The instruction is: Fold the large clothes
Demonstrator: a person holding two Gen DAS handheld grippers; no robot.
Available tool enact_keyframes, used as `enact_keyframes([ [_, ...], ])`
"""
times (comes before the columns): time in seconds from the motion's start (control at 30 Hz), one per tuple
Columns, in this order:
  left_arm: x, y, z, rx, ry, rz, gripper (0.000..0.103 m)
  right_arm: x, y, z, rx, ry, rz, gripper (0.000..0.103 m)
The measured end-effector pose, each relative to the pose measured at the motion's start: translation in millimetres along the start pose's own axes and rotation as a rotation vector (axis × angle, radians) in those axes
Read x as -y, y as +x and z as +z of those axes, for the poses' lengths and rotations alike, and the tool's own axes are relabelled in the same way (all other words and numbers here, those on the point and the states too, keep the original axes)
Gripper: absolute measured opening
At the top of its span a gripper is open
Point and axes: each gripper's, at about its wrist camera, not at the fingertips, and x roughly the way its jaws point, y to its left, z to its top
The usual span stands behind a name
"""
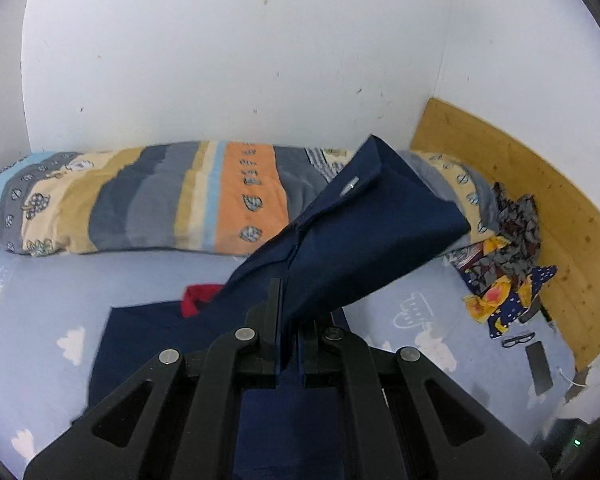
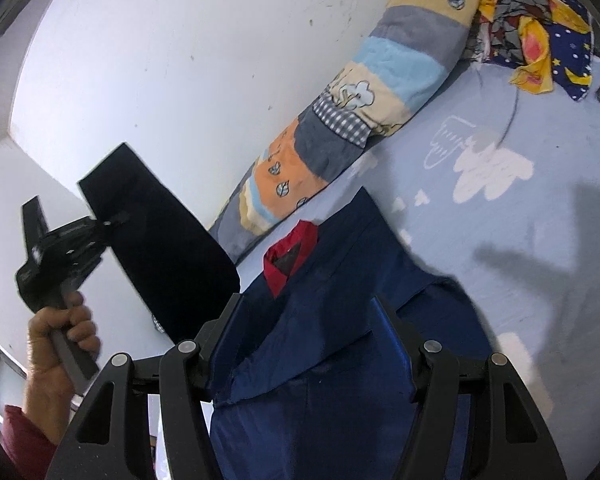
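The navy garment (image 2: 324, 360) lies spread on the bed (image 2: 520, 240), in front of the striped bolster (image 1: 148, 196). The left hand-held gripper (image 1: 290, 324) is clenched on a lifted flap of it. The right hand-held gripper (image 2: 312, 320) stands released above the cloth. The garment's near edge is cut off from view.

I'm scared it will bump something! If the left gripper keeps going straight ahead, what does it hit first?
Probably the striped quilt by the wall, though the navy sleeve it holds hides part of the way.
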Motion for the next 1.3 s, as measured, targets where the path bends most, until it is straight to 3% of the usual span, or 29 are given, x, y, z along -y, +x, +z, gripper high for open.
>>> enact_keyframes([
  [0.17, 35, 62, -53, -0.086, -0.003, 0.021, 0.003, 15, -12, 10, 0.019, 0.029, -0.001, 0.066],
  [0.33, 60, 136, -139, -0.189, 0.02, 0.108, 0.004, 27, -19, 16, 0.036, 0.052, -0.014, 0.066],
  [0.47, 83, 182, -206, -0.339, 0.064, 0.136, 0.01, 27, -14, 15, 0.024, 0.041, -0.029, 0.066],
  [0.5, 91, 183, -218, -0.33, 0.087, 0.157, 0.014, 26, -13, 15, 0.02, 0.036, -0.03, 0.066],
  [0.57, 102, 173, -223, -0.289, 0.132, 0.15, 0.033, 23, -10, 14, 0.013, 0.019, -0.039, 0.066],
  [0.6, 103, 168, -224, -0.307, 0.13, 0.097, 0.06, 23, -10, 14, 0.014, 0.016, -0.041, 0.066],
  [0.63, 103, 160, -222, -0.327, 0.126, 0.032, 0.071, 22, -9, 14, 0.014, 0.015, -0.041, 0.066],
  [0.73, 98, 126, -215, -0.263, 0.162, -0.026, 0.072, 22, -9, 14, 0.02, 0.026, -0.039, 0.066],
  [0.83, 71, 99, -202, -0.162, 0.172, 0.016, 0.072, 22, -10, 12, 0.023, 0.032, -0.041, 0.066],
  [0.9, 34, 85, -189, -0.114, 0.15, 0.088, 0.073, 20, -9, 11, 0.018, 0.031, -0.042, 0.066],
  [1.0, -29, 79, -173, -0.111, 0.121, 0.241, 0.073, 19, -6, 9, 0.013, 0.026, -0.051, 0.066],
  [1.1, -93, 82, -163, -0.139, 0.076, 0.331, 0.073, 21, -1, 9, -0.002, 0.041, -0.045, 0.066],
  [1.2, -156, 94, -164, -0.228, 0.002, 0.333, 0.073, 17, 6, 7, -0.016, 0.026, -0.052, 0.066],
  [1.3, -225, 98, -181, -0.308, -0.064, 0.444, 0.072, 13, 14, 4, -0.028, 0.006, -0.069, 0.066],
])
